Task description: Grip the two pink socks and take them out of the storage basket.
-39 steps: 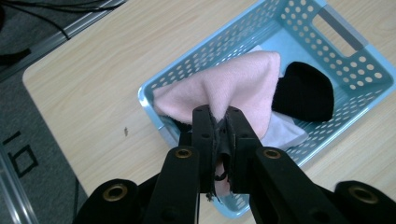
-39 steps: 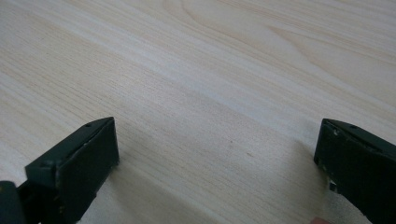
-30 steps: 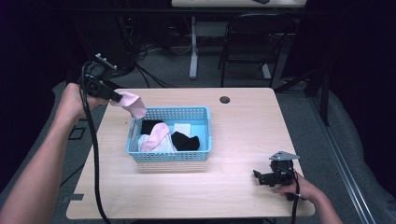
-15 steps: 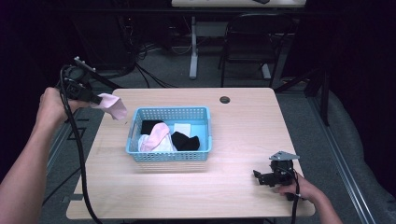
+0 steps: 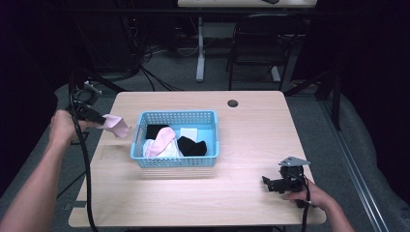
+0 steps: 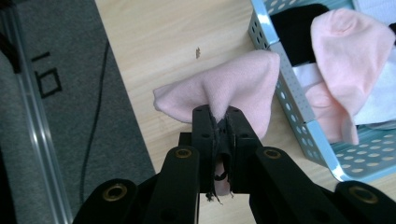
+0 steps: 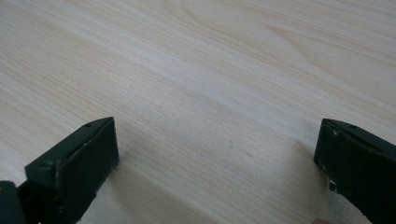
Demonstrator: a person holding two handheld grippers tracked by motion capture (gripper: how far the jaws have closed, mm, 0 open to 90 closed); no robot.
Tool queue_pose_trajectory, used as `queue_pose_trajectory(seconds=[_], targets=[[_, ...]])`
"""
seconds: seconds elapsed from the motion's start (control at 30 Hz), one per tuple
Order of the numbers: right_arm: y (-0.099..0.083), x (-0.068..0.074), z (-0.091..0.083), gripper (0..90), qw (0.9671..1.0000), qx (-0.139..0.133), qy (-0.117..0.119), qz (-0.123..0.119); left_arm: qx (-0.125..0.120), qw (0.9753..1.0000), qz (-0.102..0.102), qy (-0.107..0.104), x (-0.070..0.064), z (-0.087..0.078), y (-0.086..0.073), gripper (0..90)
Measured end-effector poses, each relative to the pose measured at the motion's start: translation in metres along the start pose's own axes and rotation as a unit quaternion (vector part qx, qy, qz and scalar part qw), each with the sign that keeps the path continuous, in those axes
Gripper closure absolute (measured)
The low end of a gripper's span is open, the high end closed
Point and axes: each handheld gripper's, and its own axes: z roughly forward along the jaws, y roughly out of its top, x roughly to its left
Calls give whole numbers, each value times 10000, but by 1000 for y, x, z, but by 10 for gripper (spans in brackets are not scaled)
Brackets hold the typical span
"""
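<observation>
High view: the left gripper (image 5: 99, 121) pinches a pink sock (image 5: 116, 126) tight between its jaws, holding it above the table's (image 5: 251, 121) left edge, just left of the blue basket (image 5: 176, 162). Near the right front corner, the right gripper (image 5: 267, 182) rests spread wide, grasping nothing.

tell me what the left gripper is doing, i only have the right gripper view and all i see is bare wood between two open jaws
Observer: The left gripper is shut on a pink sock, pinching a fold of it.
Operator: is the sock in the basket or out of it
Observer: Out. In the high view it hangs over the table's left edge, beside the blue basket.
Operator: anything left in the basket
Observer: Yes, another pink sock, a black sock and some white fabric.
</observation>
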Motion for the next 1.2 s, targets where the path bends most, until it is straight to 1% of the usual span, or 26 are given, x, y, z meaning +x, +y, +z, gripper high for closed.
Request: queue_pose_trajectory(seconds=[0.03,0.1,0.13,0.17,0.23,0.3,0.33,0.37,0.43,0.5,0.57,0.6,0.63,0.7,0.73,0.77,0.83,0.87,0.9,0.97,1.03,1.07,1.1,1.17,1.2], targets=[[0,0,0,0,10000,-10,15,7,14,10000,-51,-50,1,5,-2,838],[0,0,0,0,10000,0,2,1,29,9999,-98,-70,3,12,-5,838],[0,0,0,0,10000,0,2,1,29,9999,-98,-70,3,12,-5,838],[0,0,0,0,10000,0,1,0,75,9997,-159,-150,4,19,-8,838],[0,0,0,0,10000,-1,2,1,109,9997,-186,-147,4,26,-10,838],[0,0,0,0,10000,2,1,-2,153,9995,-218,-185,5,33,-13,838],[0,0,0,0,10000,2,1,0,158,9993,-257,-237,5,36,-14,838],[0,0,0,0,10000,1,1,0,158,9993,-257,-237,5,36,-14,838],[0,0,0,0,10000,1,0,0,255,9989,-282,-261,5,46,-18,838],[0,0,0,0,10000,1,0,1,275,9985,-347,-330,6,53,-20,838],[0,0,0,0,10000,1,1,1,302,9984,-364,-309,5,60,-22,838],[0,0,0,0,10000,1,0,0,353,9981,-379,-341,5,64,-23,838],[0,0,0,0,10000,0,1,0,376,9980,-389,-339,5,67,-25,838],[0,0,0,0,10000,2,-2,-1,397,9974,-445,-402,5,74,-28,838],[0,0,0,0,10000,0,0,-1,397,9974,-445,-402,5,74,-28,838],[0,0,0,0,10000,1,0,-1,449,9970,-455,-426,4,81,-31,837],[0,0,0,0,10000,0,0,1,460,9962,-523,-520,4,87,-34,836],[0,0,0,0,10000,0,1,1,476,9962,-528,-498,4,90,-35,836],[0,0,0,0,10000,1,0,-1,506,9959,-513,-538,3,93,-37,834],[0,0,0,0,10000,0,0,0,546,9952,-554,-599,2,99,-40,827],[0,0,0,0,10000,-1,0,1,561,9951,-562,-595,1,104,-43,818],[0,0,0,0,10000,1,-1,0,608,9947,-548,-614,1,106,-44,816],[0,0,0,0,10000,0,0,1,602,9947,-564,-620,1,106,-45,800],[0,0,0,0,10000,0,0,0,571,9945,-597,-649,1,105,-46,733],[0,0,0,0,10000,0,0,1,546,9947,-618,-620,1,103,-46,676]])
